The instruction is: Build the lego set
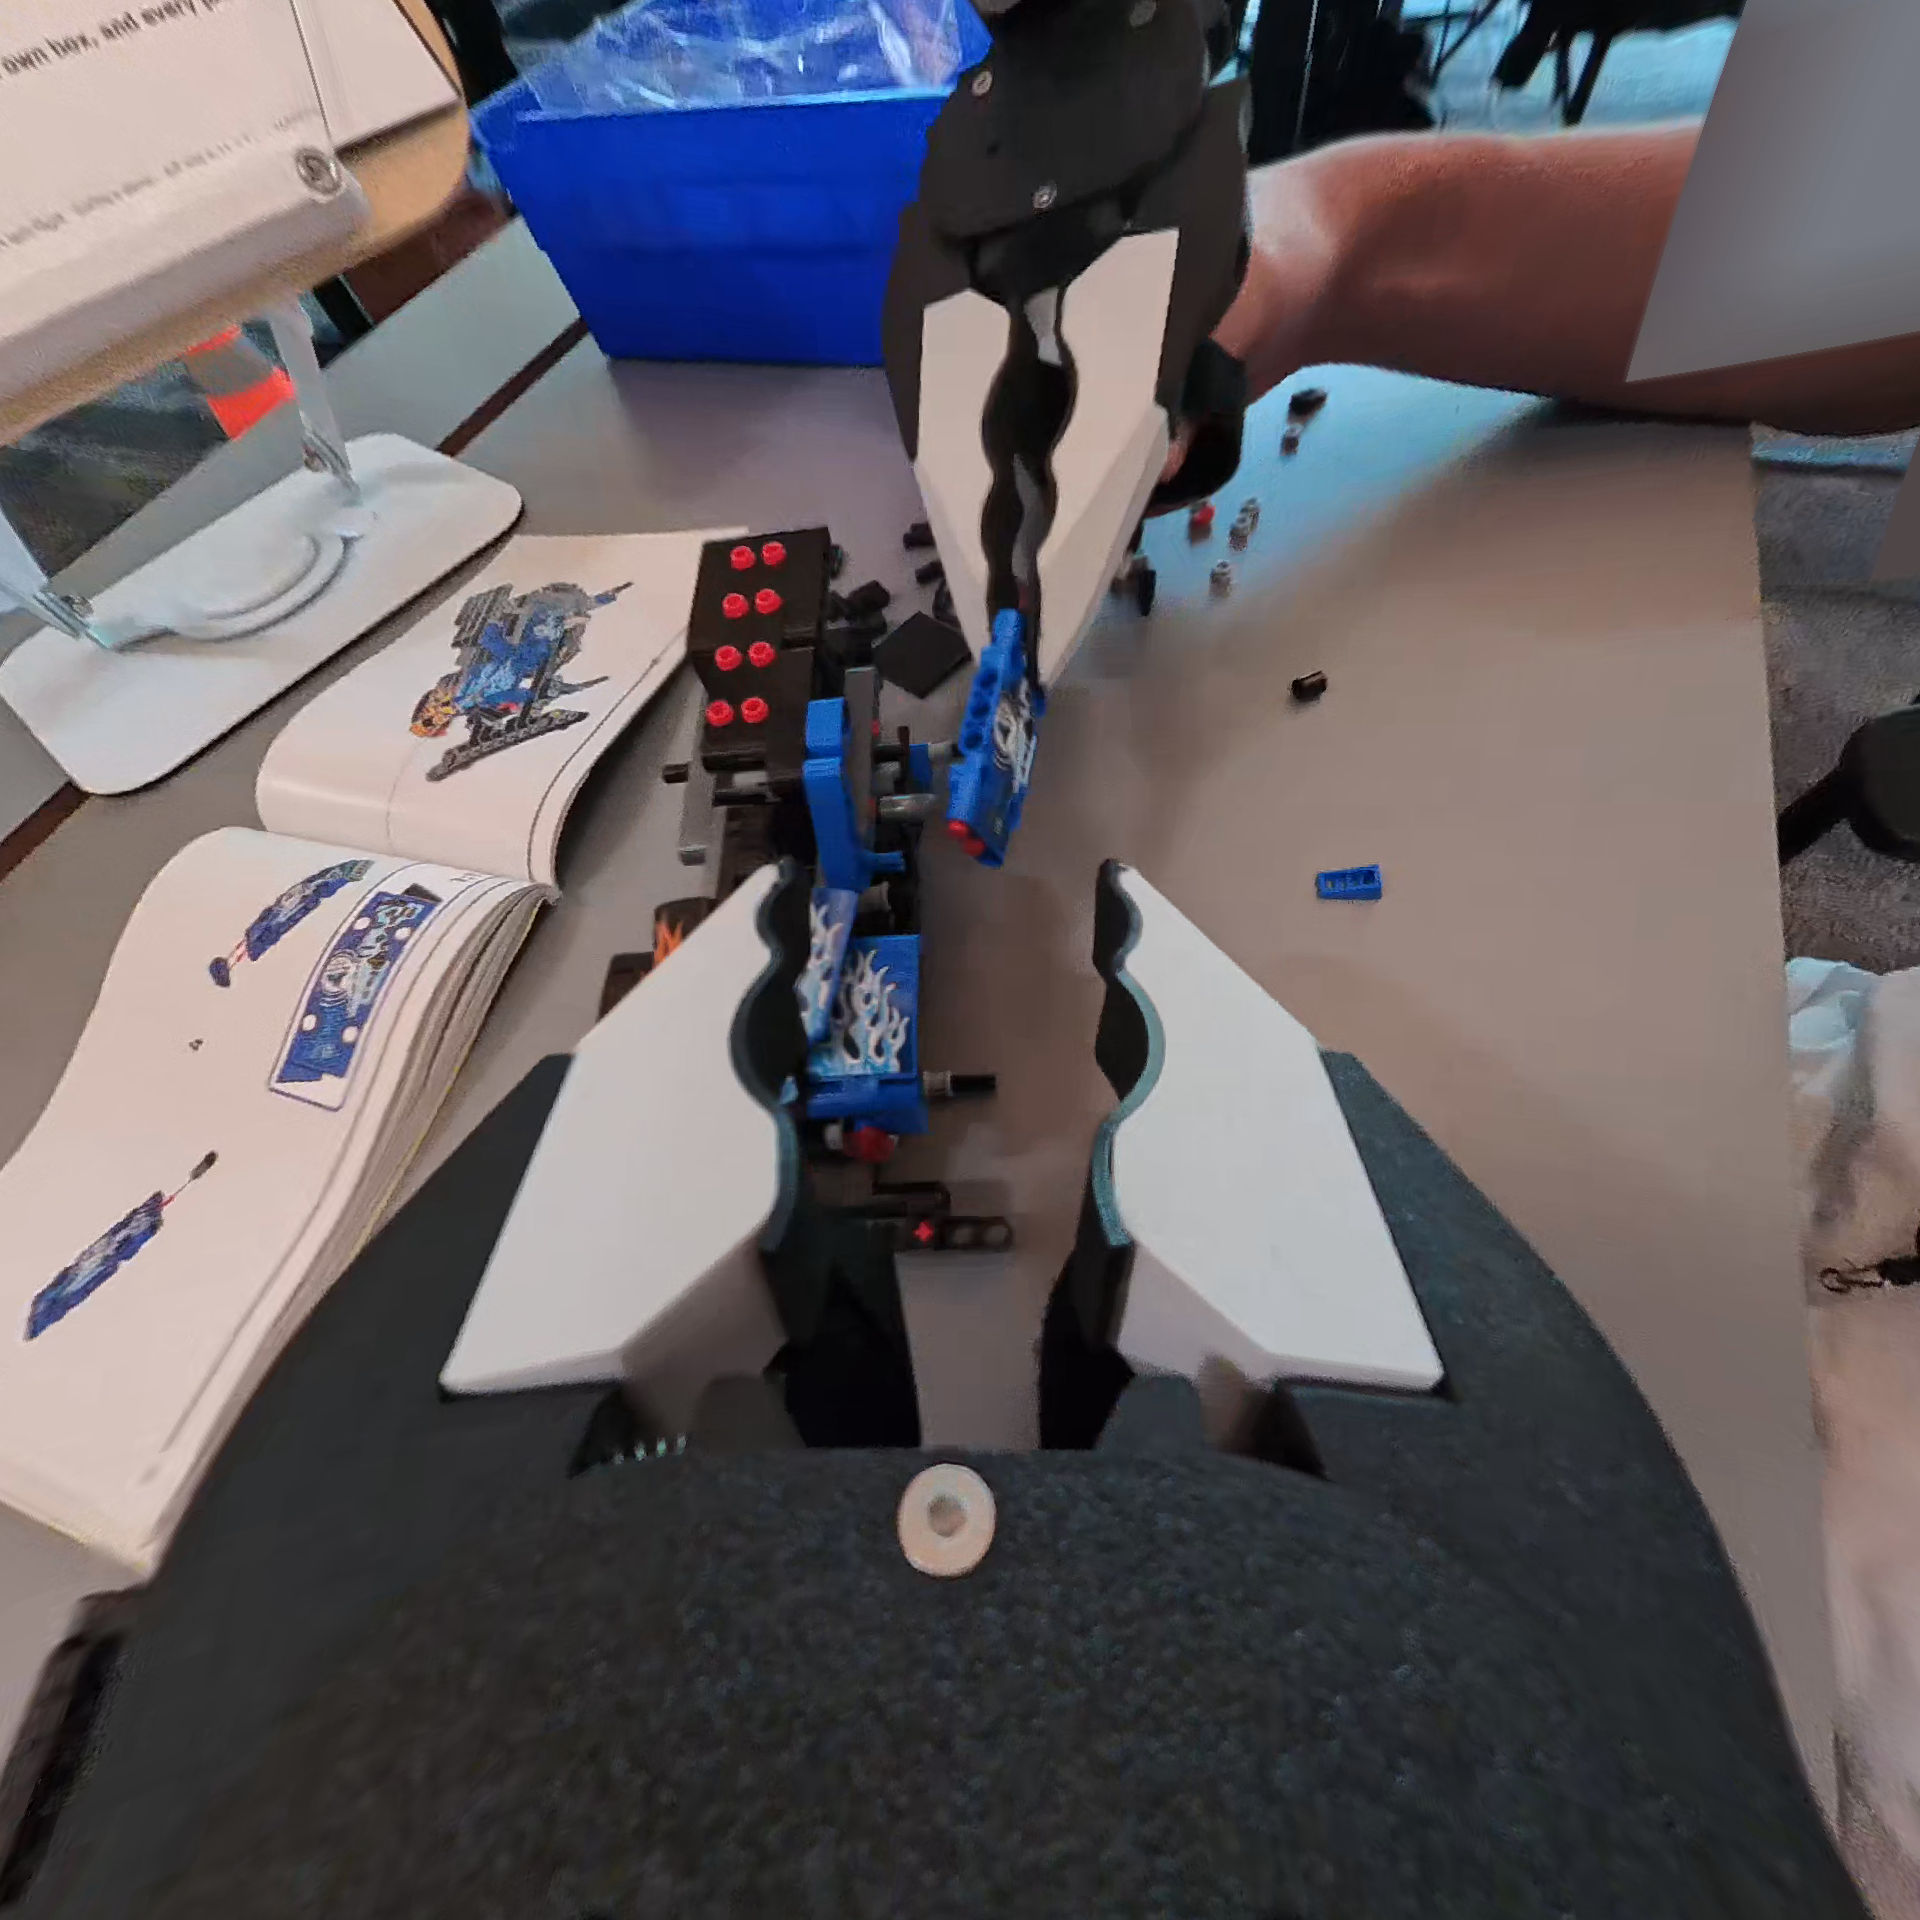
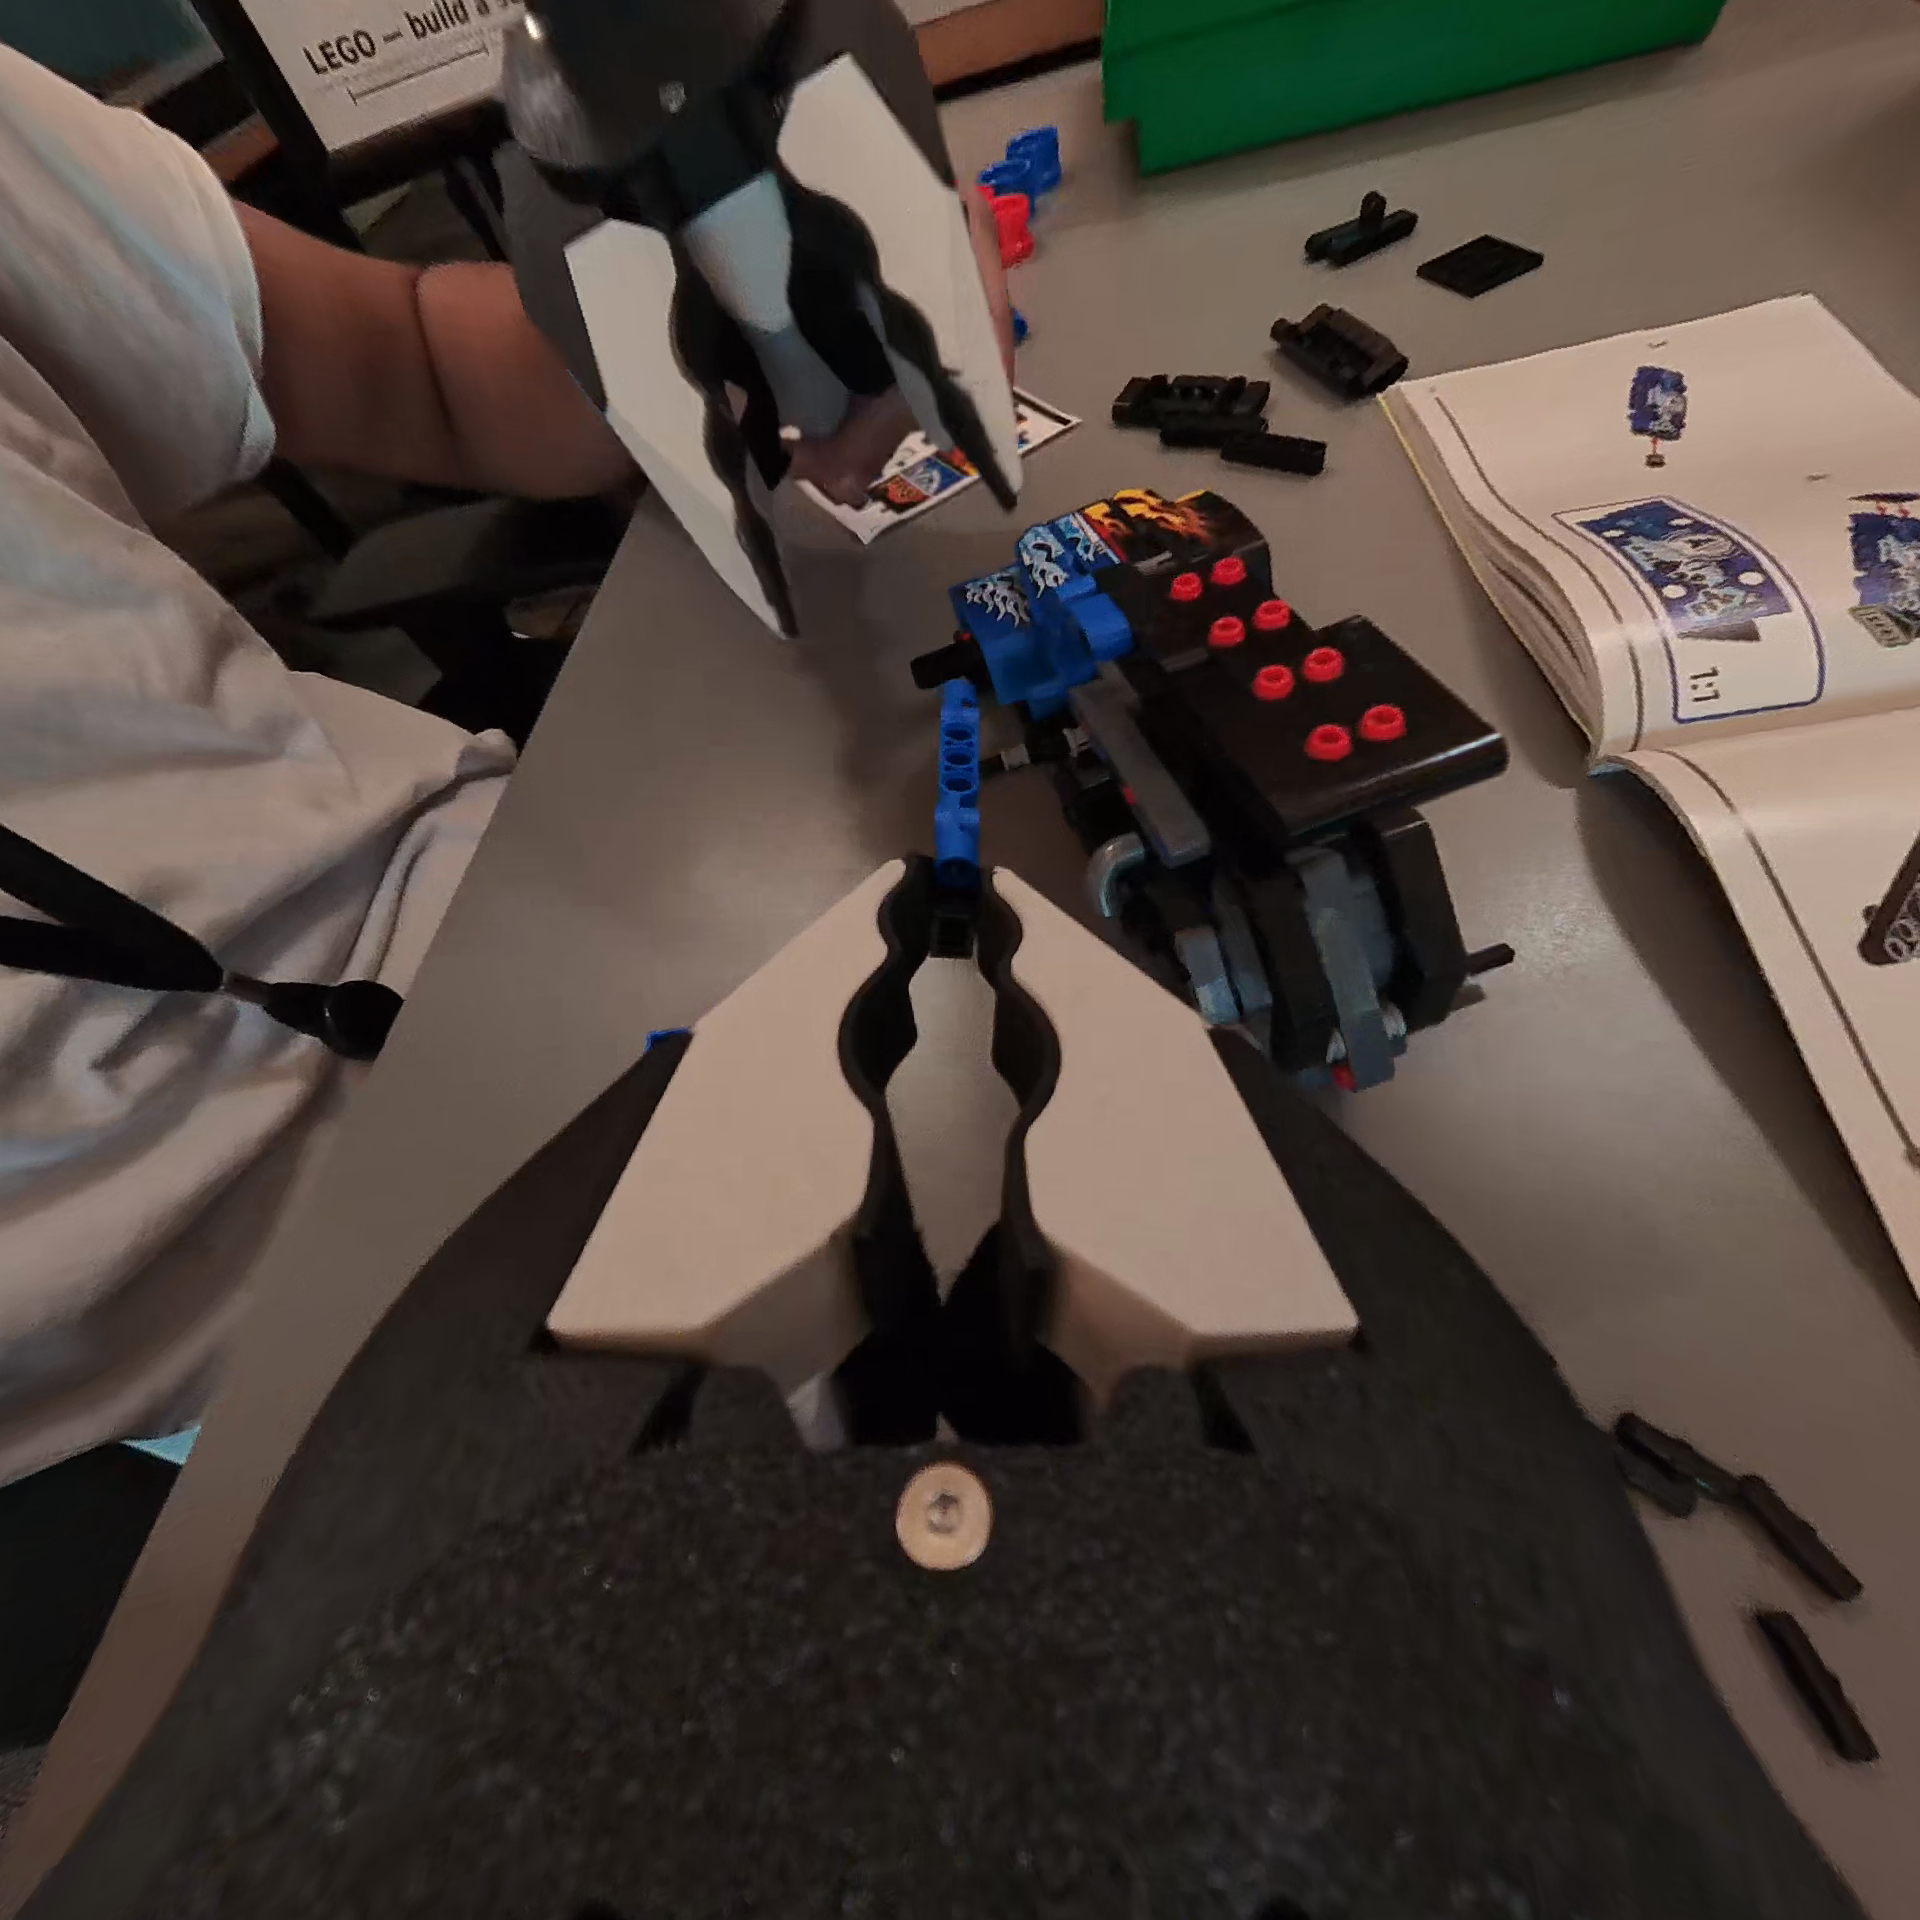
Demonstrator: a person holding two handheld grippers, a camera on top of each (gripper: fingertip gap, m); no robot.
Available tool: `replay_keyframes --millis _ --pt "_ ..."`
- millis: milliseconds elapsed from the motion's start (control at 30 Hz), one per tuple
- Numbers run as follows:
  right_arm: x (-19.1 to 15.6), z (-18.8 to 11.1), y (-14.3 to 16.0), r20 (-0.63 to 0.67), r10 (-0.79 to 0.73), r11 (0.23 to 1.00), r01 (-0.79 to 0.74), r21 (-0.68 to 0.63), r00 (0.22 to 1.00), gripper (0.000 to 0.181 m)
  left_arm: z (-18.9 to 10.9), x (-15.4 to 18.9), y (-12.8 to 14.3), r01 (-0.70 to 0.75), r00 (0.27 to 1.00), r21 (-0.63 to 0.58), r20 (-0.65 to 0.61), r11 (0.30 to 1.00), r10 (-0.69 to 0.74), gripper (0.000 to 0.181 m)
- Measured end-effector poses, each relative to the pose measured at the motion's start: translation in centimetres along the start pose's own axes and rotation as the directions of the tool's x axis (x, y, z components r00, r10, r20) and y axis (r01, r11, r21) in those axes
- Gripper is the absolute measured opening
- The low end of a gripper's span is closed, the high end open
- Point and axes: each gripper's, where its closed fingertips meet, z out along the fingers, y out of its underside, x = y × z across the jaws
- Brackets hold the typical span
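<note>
A grey table [image 2: 727, 748] carries the part-built black and blue lego vehicle [image 2: 1226, 748], an open instruction booklet [image 2: 1683, 644] to its right, loose black pieces [image 2: 1216, 416] beyond, a sticker sheet [image 2: 935, 478], a green bin [image 2: 1351, 83] at the far edge and a blue bin [image 1: 727, 229].

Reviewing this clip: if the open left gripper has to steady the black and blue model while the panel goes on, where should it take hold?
Probably the low black chassis of the model, from the near end, one finger on each long side. The model lies lengthwise between the left gripper's fingers, and the right gripper holds the blue panel at its far right.

Booklet [image 1: 343, 935] left of model [image 1: 790, 748]
</note>
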Motion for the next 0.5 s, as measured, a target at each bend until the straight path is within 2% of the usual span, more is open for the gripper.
replay_keyframes --millis 133,267,500 --pt "-0.4 1.5 -0.1 0.02 -0.012 1.0 0.012 -0.011 1.0 0.007 0.6 -0.7 -0.3 -0.036 0.999 -0.108 -0.012 0.993 0.035 0.055" --pt "-0.1 2.0 0.3 0.016 -0.006 1.0 0.006 -0.023 1.0 0.007 1.9 -1.3 0.9 -0.041 0.999 -0.186 -0.015 0.982 0.039 0.055" --pt "1.0 1.6 0.2 -0.005 0.023 1.0 -0.023 0.004 1.0 0.007 2.7 -2.6 1.5 -0.074 0.997 -0.215 0.001 0.974 0.076 0.055"
